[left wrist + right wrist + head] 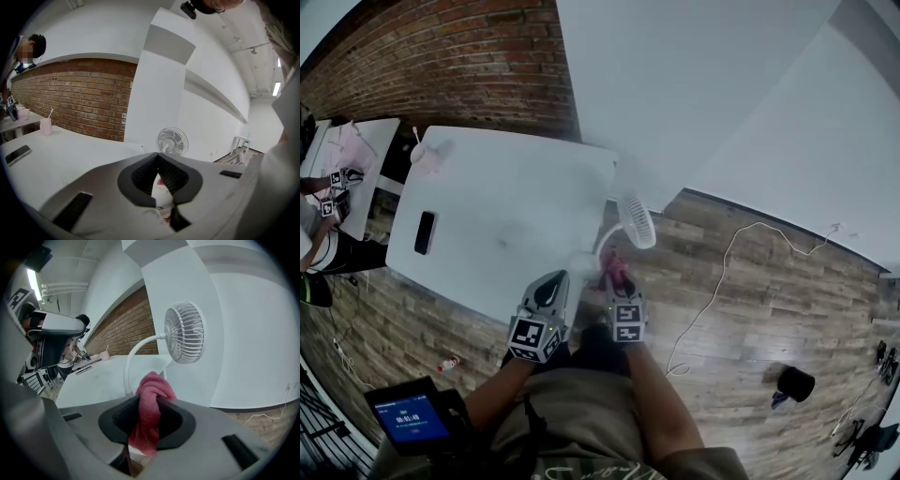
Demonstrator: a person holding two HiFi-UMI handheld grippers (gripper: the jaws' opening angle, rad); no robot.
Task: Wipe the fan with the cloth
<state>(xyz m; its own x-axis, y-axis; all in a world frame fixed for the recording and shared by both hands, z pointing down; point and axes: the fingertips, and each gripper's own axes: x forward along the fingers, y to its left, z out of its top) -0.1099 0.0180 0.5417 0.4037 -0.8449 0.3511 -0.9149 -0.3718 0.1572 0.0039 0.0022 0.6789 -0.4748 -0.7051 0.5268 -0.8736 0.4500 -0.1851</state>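
My fan (636,222) is small and white, with a round grilled head on a thin neck that arches up from the near right corner of the white table (487,206). The head sits beyond and above my cloth, apart from it. The cloth (151,392) is pinkish red, bunched into a wad and pinched between the jaws of my right gripper (149,404). Its top folds poke out past them and a tail hangs below.

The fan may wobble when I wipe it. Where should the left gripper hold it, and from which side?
Probably its neck: a thin curved tube standing clear to the left of the head. Come from the left with the jaws opened across it. The round head is too wide to clamp, and the cloth in the right gripper needs it clear.
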